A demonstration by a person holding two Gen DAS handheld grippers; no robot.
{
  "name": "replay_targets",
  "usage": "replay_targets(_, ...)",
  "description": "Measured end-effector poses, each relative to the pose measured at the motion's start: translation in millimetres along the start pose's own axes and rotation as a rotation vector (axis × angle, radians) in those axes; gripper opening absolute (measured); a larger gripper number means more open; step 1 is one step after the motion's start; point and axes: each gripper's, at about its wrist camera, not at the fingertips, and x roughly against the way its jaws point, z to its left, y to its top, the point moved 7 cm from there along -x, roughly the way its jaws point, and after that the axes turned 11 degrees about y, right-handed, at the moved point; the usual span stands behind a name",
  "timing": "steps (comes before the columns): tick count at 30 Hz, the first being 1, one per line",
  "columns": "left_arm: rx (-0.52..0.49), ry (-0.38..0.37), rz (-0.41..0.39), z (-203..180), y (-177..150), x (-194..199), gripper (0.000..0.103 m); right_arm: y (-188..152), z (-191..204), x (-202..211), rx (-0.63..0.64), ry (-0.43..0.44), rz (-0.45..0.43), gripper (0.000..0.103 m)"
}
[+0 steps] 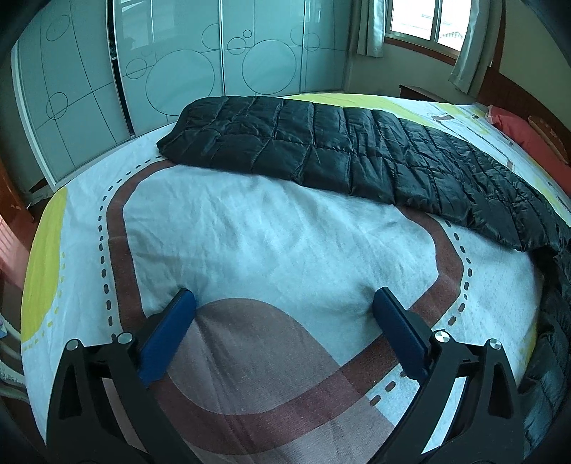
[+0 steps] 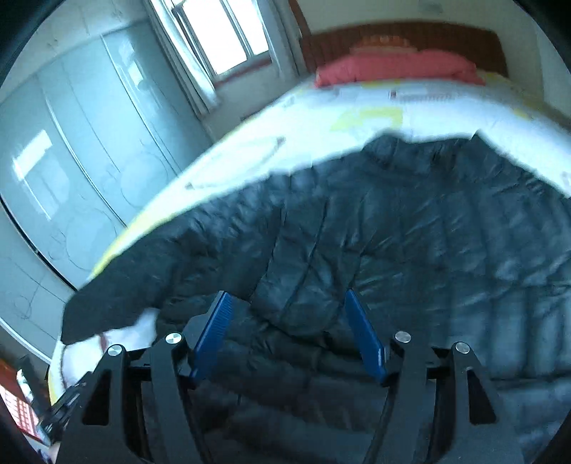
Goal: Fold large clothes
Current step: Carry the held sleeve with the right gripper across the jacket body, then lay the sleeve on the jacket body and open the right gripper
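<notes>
The left tool [image 1: 283, 299] points steeply down at the bed cover [image 1: 271, 228], its two blue pads [image 1: 167, 332] spread wide apart and released, with nothing between them. It hangs over a bare stretch of the cover, above the brown road pattern, its tips near the cloth; whether they touch it cannot be told. Beyond this tool and to its right lies the black quilted jacket [image 1: 357, 153], stretched flat across the bed as a long band whose near end runs off toward the right edge of the bed. The jacket is well apart from the left tool. Behind the jacket stand frosted wardrobe doors [image 1: 178, 71] with circle patterns, and a curtained window [image 1: 424, 21] to their right.

The right tool [image 2: 285, 296] also tilts downward, directly above the jacket [image 2: 428, 250]. Its blue pads [image 2: 364, 335] stand partly apart, released; the view is blurred. A puffy fold of the jacket rises in the gap between the pads, but they do not press on it. From this tool the jacket spreads out ahead and to the right, one sleeve reaching left toward the edge of the bed. Beyond the jacket, at the head of the bed, lies a red pillow [image 2: 396, 67] against a wooden headboard [image 2: 403, 35].
</notes>
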Motion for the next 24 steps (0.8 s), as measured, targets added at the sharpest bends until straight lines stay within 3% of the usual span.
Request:
replay_targets(1,0.000,0.000,0.000,0.0,-0.1,0.1,0.099,4.9,-10.1,18.0,-0.005,-0.019,-0.036,0.064)
replay_targets(3,0.000,0.001,0.000,0.1,0.1,0.0,0.099,16.5,-47.5,60.6,-0.037,-0.101,-0.102,0.050)
replay_targets(5,0.000,0.003,-0.002,0.3,-0.5,0.5,0.100,27.5,-109.5,106.1,-0.099,-0.236,-0.169,0.035)
replay_targets(7,-0.002,0.005,-0.003,0.7,-0.5,0.2,0.100,31.7,-172.8,145.4,-0.199,-0.362,-0.224,0.026)
replay_targets(9,-0.004,0.008,-0.005,0.2,-0.9,0.9,0.100,30.1,-226.7,176.2,-0.306,-0.443,-0.269,0.023)
replay_targets(11,-0.005,0.010,-0.006,-0.5,-1.1,1.3,0.100,22.5,-264.8,187.9,-0.353,-0.505,-0.255,0.021)
replay_targets(14,-0.009,0.015,-0.008,-0.8,-1.3,1.2,0.100,6.8,-276.7,170.8,-0.344,-0.501,-0.178,0.021)
replay_targets(17,-0.011,0.020,-0.010,-1.9,-1.4,1.6,0.100,-16.8,-277.5,127.2,-0.329,-0.429,-0.047,0.021)
replay_targets(20,-0.013,0.022,-0.011,-2.6,-1.2,1.7,0.100,-20.9,-275.8,121.6,-0.316,-0.426,-0.036,0.021)
replay_targets(24,-0.014,0.023,-0.011,-2.7,-1.2,1.5,0.100,-1.8,-269.9,136.0,-0.291,-0.453,-0.057,0.021)
